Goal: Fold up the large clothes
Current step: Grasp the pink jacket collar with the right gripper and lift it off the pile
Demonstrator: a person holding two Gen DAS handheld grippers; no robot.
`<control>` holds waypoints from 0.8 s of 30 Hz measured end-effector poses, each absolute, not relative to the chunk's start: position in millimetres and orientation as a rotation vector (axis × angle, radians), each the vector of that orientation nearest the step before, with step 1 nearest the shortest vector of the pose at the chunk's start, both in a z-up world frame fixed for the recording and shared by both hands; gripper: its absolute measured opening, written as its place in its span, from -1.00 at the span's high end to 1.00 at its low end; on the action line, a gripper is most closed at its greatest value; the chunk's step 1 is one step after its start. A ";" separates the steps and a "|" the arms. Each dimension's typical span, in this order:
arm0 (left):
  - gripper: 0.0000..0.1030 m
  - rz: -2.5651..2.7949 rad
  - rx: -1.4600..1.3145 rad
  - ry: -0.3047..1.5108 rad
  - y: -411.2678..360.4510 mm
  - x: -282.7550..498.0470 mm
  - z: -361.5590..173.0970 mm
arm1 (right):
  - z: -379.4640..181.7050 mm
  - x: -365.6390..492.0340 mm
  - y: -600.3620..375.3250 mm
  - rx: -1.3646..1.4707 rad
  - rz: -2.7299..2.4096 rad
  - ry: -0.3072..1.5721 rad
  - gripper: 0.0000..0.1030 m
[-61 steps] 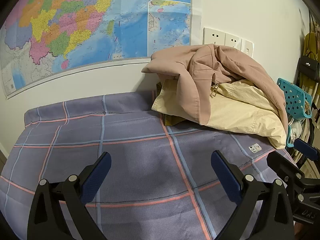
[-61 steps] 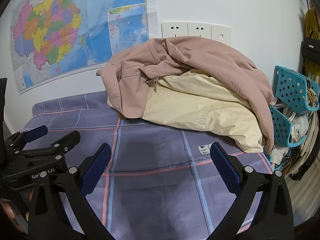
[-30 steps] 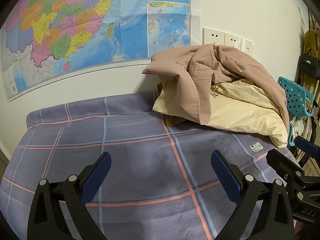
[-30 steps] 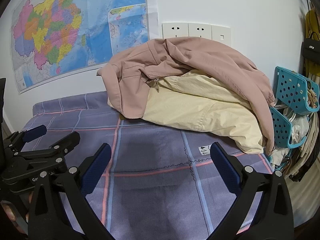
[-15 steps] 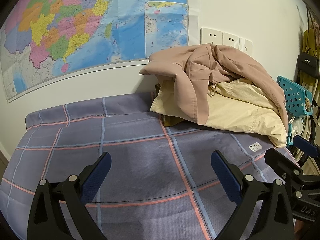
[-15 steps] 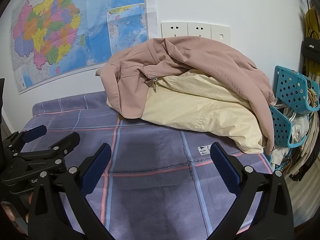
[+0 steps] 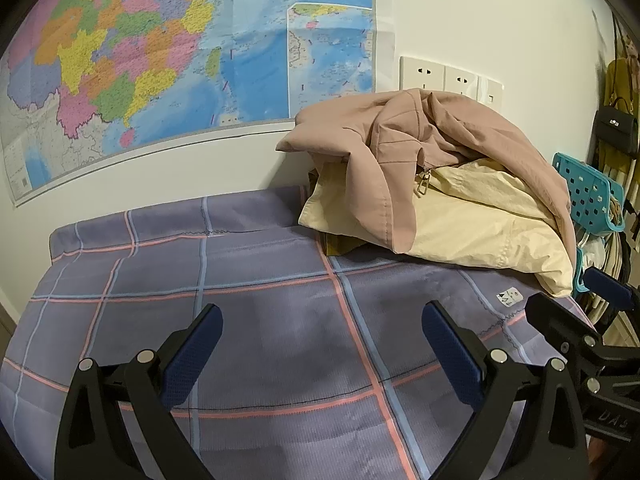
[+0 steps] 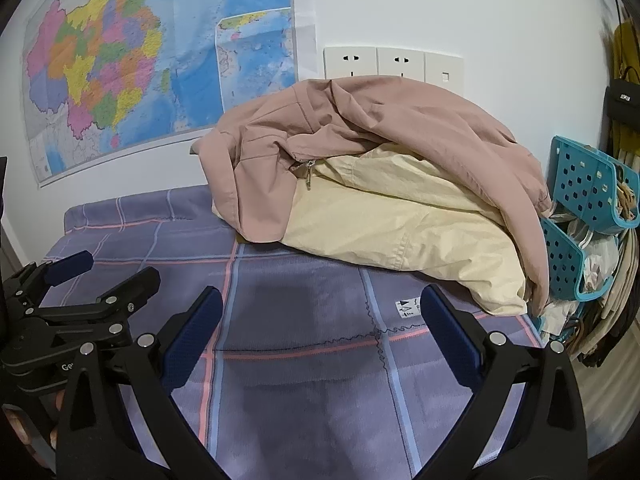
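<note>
A dusty-pink zip jacket (image 7: 436, 140) (image 8: 360, 128) lies crumpled over a pale yellow garment (image 7: 480, 224) (image 8: 400, 232) in a heap at the back right of a purple checked bed sheet (image 7: 260, 288) (image 8: 304, 320). My left gripper (image 7: 320, 344) is open above the sheet, well short of the heap, with nothing between its blue pads. My right gripper (image 8: 320, 332) is also open and empty, its right finger nearest the yellow garment's lower edge. Each gripper shows at the edge of the other's view.
A large coloured map (image 7: 160, 56) hangs on the white wall behind the bed, with wall sockets (image 8: 392, 64) beside it. Teal perforated baskets (image 8: 588, 200) and hanging bags (image 7: 616, 128) crowd the bed's right edge. The sheet's left part lies flat.
Both views drift only slightly; the grippers stay open over the sheet and the clothes heap has not moved.
</note>
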State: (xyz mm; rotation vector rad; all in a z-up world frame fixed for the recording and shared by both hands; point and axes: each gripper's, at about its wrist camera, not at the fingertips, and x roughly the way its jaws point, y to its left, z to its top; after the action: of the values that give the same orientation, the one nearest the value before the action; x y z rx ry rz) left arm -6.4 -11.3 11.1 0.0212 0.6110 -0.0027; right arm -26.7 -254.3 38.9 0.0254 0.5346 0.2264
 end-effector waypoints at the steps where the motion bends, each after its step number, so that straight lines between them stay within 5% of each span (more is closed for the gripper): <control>1: -0.87 -0.003 0.020 0.613 -11.1 -5.7 11.1 | 38.2 -27.1 -253.3 0.025 0.228 0.535 -0.89; 24: -0.87 -0.056 -0.009 0.647 -6.8 36.3 5.5 | 46.4 16.4 -243.1 -0.100 0.270 0.473 -0.89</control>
State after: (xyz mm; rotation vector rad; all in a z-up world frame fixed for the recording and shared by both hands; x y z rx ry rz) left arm 36.3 -6.8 5.5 -0.0085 0.6468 -0.0562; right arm 16.4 -243.1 46.4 -0.1000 0.4728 0.2701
